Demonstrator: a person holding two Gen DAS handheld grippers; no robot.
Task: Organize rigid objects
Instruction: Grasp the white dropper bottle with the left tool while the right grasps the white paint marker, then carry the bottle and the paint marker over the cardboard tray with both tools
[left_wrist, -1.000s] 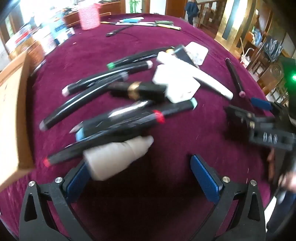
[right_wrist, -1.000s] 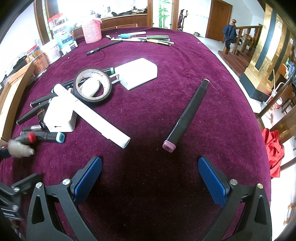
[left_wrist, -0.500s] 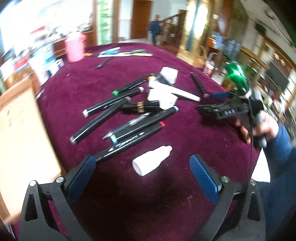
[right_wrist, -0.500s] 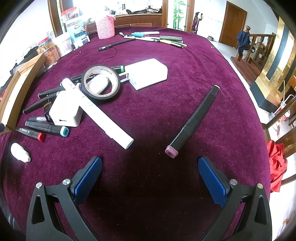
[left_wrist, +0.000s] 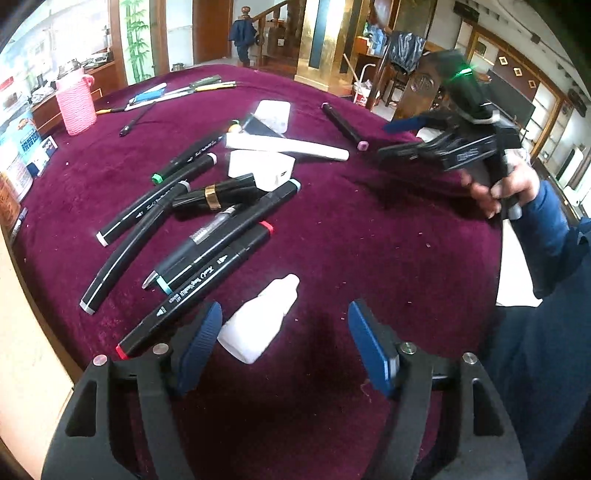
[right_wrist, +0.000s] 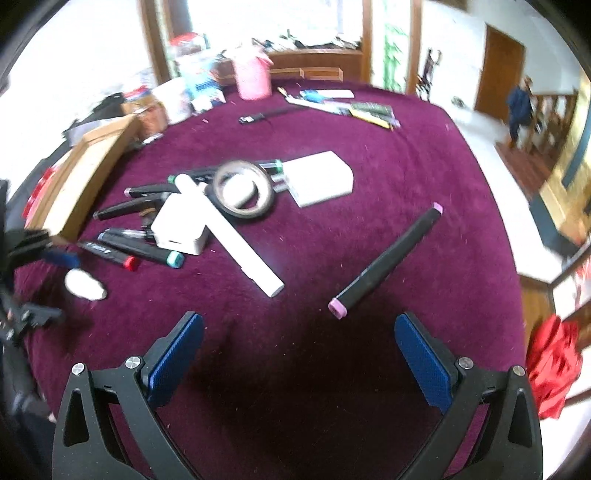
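A small white bottle (left_wrist: 260, 319) lies on the maroon cloth just ahead of my open, empty left gripper (left_wrist: 284, 343), nearer its left finger; it also shows in the right wrist view (right_wrist: 84, 284). Several black markers (left_wrist: 207, 254) lie in a loose pile beyond it, with a white block (left_wrist: 260, 170) and a white tube (left_wrist: 288, 147). My right gripper (right_wrist: 299, 354) is open and empty, hovering before a lone black marker with pink caps (right_wrist: 388, 258). A tape roll (right_wrist: 243, 194) sits on the pile.
A wooden box (right_wrist: 77, 181) stands at the table's left edge. A pink holder (right_wrist: 251, 75) and more pens (right_wrist: 343, 105) lie at the far side. A white flat case (right_wrist: 319, 177) lies mid-table. The right gripper and hand show in the left wrist view (left_wrist: 461, 144).
The white bottle left my left gripper and now lies on the cloth. My left gripper pulled back and swung right. The right gripper turned a little to the left.
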